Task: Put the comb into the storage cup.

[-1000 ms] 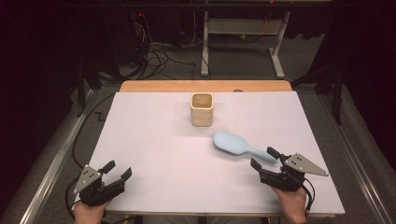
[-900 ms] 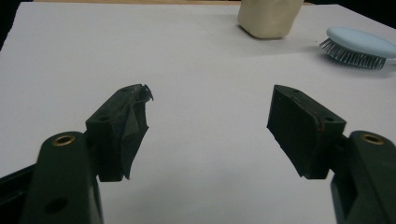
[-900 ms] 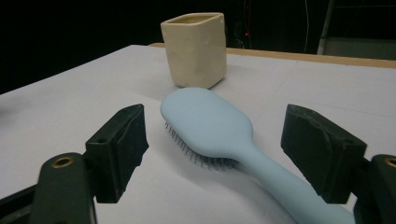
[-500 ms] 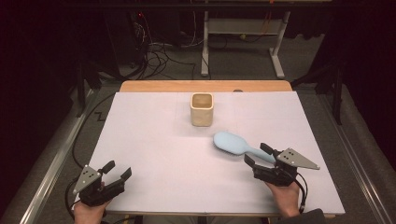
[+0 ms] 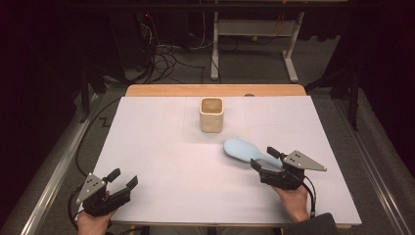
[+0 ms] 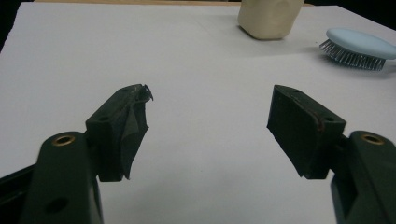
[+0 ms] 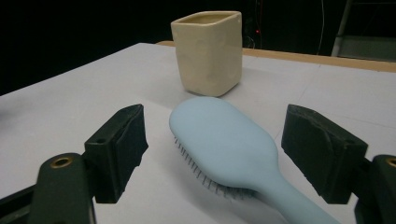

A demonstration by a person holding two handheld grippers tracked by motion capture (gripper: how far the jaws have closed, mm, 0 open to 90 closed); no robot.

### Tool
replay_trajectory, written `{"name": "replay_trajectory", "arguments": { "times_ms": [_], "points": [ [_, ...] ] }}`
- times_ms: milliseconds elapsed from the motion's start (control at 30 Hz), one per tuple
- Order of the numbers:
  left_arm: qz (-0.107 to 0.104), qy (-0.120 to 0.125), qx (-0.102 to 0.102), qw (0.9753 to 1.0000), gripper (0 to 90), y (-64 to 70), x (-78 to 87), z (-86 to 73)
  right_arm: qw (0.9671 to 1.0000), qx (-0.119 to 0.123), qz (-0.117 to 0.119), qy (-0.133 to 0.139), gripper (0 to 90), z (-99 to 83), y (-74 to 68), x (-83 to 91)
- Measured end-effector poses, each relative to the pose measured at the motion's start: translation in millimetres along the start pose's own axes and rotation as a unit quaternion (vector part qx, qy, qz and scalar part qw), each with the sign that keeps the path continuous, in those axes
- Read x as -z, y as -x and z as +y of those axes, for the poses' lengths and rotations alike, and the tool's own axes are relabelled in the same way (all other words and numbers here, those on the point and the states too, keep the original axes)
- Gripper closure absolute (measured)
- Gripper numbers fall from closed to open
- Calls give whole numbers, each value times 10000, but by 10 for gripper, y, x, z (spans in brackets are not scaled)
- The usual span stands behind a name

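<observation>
a white sheet (image 5: 161, 147) covers the table, with a strip of bare wood table edge (image 5: 215, 90) showing at twelve o'clock; a cream square-sided cup (image 5: 211, 114) stands upright a little toward twelve o'clock from the sheet's centre, open mouth up; no writing, brand or label can be read on it in any view; a pale blue hairbrush (image 5: 243, 150) lies bristles down toward four o'clock from the cup, apart from it, its head toward the cup and its handle running toward four o'clock; no logo can be made out on its smooth back either.

the right gripper (image 5: 266, 157) sits at about four o'clock on the sheet, jaws spread wide, one on each side of the brush handle without touching it; in the right gripper view the brush (image 7: 229, 149) lies between the parted jaws and the cup (image 7: 208, 51) stands beyond it; a hand (image 5: 292, 200) holds the tool from below.

the left gripper (image 5: 122, 178) rests at about seven o'clock near the sheet's corner, jaws apart and holding nothing; in the left gripper view one pad (image 6: 133, 126) looks frayed at its tip, and the cup (image 6: 268, 18) and brush (image 6: 357, 46) lie far off toward one o'clock.
</observation>
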State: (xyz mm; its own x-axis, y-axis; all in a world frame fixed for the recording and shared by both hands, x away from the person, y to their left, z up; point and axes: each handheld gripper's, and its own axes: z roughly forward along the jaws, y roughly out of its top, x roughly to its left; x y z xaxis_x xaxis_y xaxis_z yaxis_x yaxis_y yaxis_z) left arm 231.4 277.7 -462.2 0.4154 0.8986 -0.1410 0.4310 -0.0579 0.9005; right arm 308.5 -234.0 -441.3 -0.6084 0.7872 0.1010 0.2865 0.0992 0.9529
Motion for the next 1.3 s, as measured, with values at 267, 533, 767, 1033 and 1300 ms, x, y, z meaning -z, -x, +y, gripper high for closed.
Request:
{"name": "replay_trajectory", "arguments": {
  "times_ms": [267, 533, 767, 1033, 1300],
  "points": [
    [4, 2, -3, 10000, 289, 0, 0, 0, 10000, 45, -58, -41, 230, 57, 23, -95],
    [7, 0, 6, 10000, 286, 0, -1, 0, 9999, -47, -128, -103, 203, 93, 67, -199],
    [-1, 0, -12, 10000, 287, 0, 2, 2, 9992, -252, -152, -284, 169, 165, 135, -234],
    [-8, 7, -16, 10000, 286, 3, 4, 2, 9955, -314, -195, -869, 222, 268, 213, -265],
    [-20, 15, -21, 10000, 286, 5, 4, 3, 9850, 28, -279, -1705, 235, 424, 249, -316]
  ]
}}
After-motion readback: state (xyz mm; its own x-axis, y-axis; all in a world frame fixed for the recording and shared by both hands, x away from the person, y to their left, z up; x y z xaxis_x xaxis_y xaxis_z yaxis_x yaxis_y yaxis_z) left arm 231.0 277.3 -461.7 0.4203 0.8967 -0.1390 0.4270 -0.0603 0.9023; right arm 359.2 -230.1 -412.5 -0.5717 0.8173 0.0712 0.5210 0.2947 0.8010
